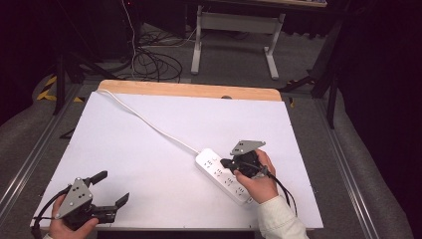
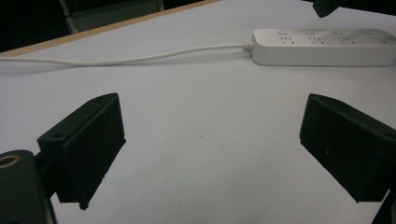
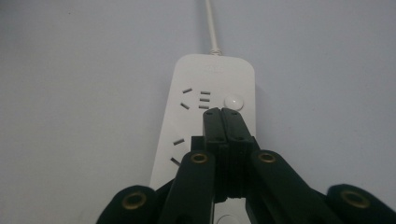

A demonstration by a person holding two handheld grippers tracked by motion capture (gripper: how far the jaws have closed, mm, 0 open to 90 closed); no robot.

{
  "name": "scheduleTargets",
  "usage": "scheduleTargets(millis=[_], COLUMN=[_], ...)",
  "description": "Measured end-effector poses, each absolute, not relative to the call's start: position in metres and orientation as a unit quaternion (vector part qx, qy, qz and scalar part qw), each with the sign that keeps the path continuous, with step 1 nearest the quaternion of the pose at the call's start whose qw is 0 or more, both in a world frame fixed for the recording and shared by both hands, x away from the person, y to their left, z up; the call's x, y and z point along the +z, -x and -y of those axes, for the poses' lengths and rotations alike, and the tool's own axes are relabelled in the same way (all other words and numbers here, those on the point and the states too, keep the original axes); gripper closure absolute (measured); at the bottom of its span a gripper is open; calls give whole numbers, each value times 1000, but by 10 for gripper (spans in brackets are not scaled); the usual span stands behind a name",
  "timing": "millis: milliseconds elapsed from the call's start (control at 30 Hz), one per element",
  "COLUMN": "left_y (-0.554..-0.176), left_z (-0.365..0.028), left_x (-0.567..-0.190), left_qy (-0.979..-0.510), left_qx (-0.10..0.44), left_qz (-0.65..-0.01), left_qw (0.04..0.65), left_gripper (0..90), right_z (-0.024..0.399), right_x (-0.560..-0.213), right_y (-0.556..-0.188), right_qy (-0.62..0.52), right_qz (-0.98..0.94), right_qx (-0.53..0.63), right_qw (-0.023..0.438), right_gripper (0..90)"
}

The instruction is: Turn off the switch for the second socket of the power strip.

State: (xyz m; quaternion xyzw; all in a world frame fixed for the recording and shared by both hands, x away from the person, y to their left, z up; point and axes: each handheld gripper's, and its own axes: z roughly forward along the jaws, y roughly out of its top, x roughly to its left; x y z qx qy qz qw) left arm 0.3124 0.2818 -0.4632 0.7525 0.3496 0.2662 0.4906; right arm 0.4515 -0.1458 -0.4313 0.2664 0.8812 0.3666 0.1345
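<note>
A white power strip (image 1: 221, 175) lies on the white table sheet (image 1: 149, 149), its cable (image 1: 149, 122) running to the far left corner. My right gripper (image 1: 224, 163) hovers over the strip's cable end, jaws pressed together with nothing between them. In the right gripper view the shut tips (image 3: 221, 112) sit just short of the strip's round white button (image 3: 234, 101), above the strip (image 3: 187, 121); contact cannot be told. My left gripper (image 1: 112, 187) rests at the near left corner, jaws wide apart and empty. The left gripper view shows its open jaws (image 2: 212, 140) facing the strip (image 2: 322, 46).
The table's wooden far edge (image 1: 189, 89) shows beyond the sheet. Behind it stand a white desk frame (image 1: 234, 40) and loose cables on the floor (image 1: 154, 62). Metal rails (image 1: 343, 164) run along both table sides.
</note>
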Motion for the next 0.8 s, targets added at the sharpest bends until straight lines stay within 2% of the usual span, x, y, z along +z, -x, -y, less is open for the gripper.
scheduleTargets(millis=[800], left_y=[-312], left_z=[-281], left_x=[-464], left_qy=[-753], left_qx=[265], left_qz=[-353], left_qw=[489], left_gripper=[77], right_z=[139], right_x=[-447], right_y=[-461], right_qy=[-295], right_qz=[-890], right_qx=[319], right_qw=[141], right_gripper=[900])
